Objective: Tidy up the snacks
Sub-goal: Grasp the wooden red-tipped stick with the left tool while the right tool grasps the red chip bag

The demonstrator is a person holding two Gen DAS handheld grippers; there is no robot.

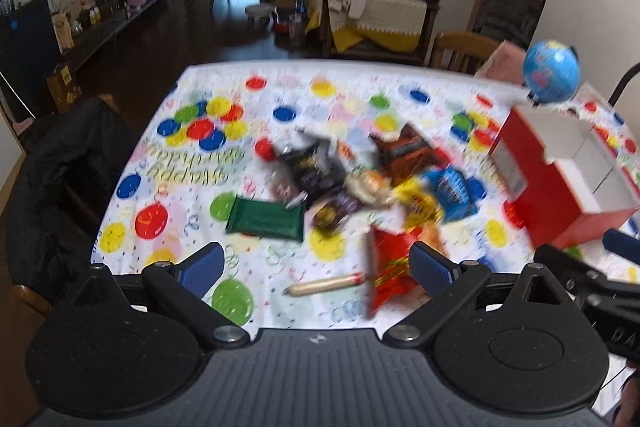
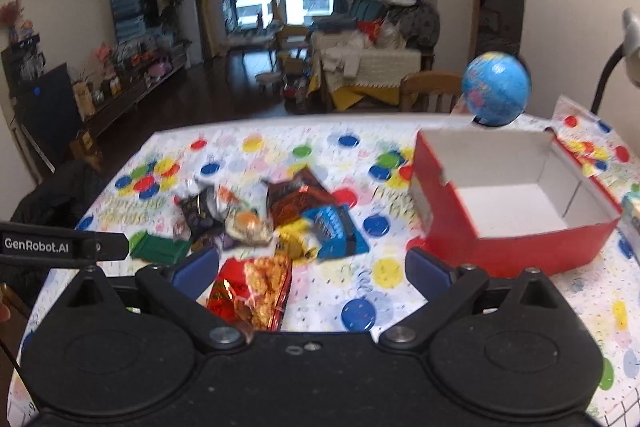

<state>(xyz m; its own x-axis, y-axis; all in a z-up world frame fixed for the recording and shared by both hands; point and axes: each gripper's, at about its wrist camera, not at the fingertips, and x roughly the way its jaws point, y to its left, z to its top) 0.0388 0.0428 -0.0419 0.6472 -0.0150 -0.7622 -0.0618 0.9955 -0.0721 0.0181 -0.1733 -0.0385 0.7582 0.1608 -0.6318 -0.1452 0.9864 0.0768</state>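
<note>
In the left wrist view, the left hand-held gripper stands with its blue-padded fingers spread wide, holding nothing and touching nothing, above the near edge of the bench, which wears a cloth printed with coloured dots. Between the fingers lie a sausage stick and a red snack bag on the cloth. Beyond them sits the snack pile, a loose heap of dark, orange, yellow and blue packets, with a green packet just beside it to the left. A red box, open-topped and white inside, stands to the right of the pile, apart from it, and a small globe sits behind the box. Part of the right hand-held gripper enters at the right edge. The picture is blurred.

In the right wrist view, the right hand-held gripper is likewise spread wide and empty. The red snack bag here shows puffed pieces printed on its front and lies just inside the left finger. The red box shows its bare white floor, nothing in it. The sausage stick is out of sight here. A black bar marked GenRobot.AI crosses in from the left, and a lamp on a bent neck stands at the far right.
</note>
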